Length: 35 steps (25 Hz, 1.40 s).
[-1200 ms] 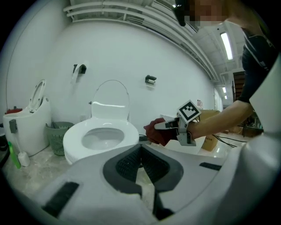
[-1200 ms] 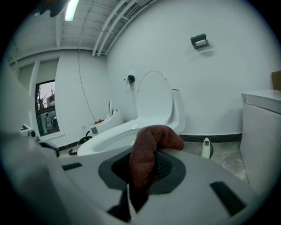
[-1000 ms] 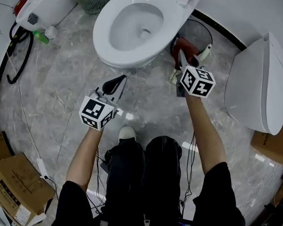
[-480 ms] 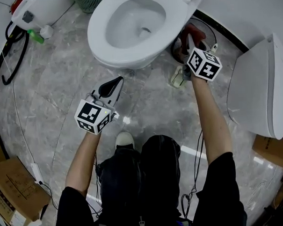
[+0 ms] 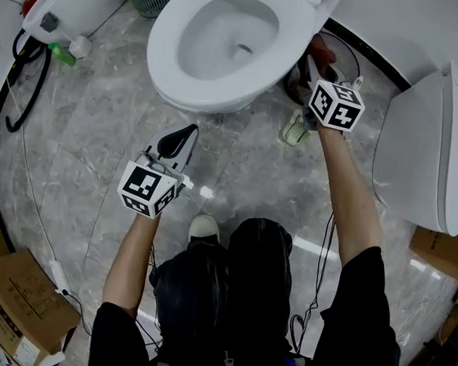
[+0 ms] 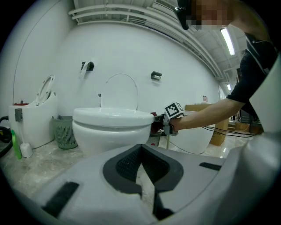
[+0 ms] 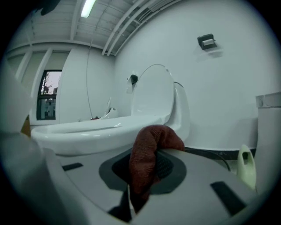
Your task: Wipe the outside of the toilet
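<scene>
A basket (image 6: pixel 66 132) is standing left of the toilet (image 5: pixel 163 60), its contents hidden. The left gripper (image 5: pixel 189 132) is hovering over the floor in front of the bowl, jaws pressed together on nothing. The right gripper (image 5: pixel 312 65) is pinching a red cloth (image 7: pixel 147 154) beside the bowl's right flank; whether cloth and bowl are touching is unclear.
</scene>
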Motion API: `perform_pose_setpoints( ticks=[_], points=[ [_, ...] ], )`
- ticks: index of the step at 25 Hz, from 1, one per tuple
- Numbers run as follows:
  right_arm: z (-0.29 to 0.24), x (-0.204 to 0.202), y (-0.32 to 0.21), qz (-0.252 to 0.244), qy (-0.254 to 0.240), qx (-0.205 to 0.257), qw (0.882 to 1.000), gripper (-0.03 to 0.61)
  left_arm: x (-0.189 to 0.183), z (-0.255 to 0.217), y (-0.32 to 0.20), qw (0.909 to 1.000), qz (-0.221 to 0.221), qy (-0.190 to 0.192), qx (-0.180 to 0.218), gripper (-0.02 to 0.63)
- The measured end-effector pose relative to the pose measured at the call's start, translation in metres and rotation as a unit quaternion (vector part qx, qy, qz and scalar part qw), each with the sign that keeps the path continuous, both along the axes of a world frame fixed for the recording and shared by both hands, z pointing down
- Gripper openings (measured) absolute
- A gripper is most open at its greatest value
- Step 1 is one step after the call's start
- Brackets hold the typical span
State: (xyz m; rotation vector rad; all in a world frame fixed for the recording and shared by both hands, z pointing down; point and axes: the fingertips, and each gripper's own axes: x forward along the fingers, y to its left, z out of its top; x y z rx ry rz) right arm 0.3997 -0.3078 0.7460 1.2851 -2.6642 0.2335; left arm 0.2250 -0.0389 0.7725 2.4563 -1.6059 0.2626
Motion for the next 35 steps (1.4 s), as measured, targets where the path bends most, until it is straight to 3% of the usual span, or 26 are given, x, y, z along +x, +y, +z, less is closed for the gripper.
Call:
perform_pose_setpoints(
  ticks=[4, 16, 35],
  points=[
    [0.006, -0.013, 0.012, -0.035, 0.031, 0.017, 0.999, 0.041, -0.003, 0.003, 0.000, 0.9999, -0.007, 0.007, -0.001, 0.002],
    [0.007, -0.022, 0.044, -0.078, 0.011, 0.010, 0.997, 0.041, 0.008, 0.011, 0.006, 1.0000, 0.001, 0.002, -0.004, 0.002],
    [0.005, -0.066, 0.154, -0.169, 0.014, 0.014, 0.985, 0.043, -0.006, 0.007, 0.024, 0.9989, -0.045, 0.011, 0.012, 0.002]
  ],
)
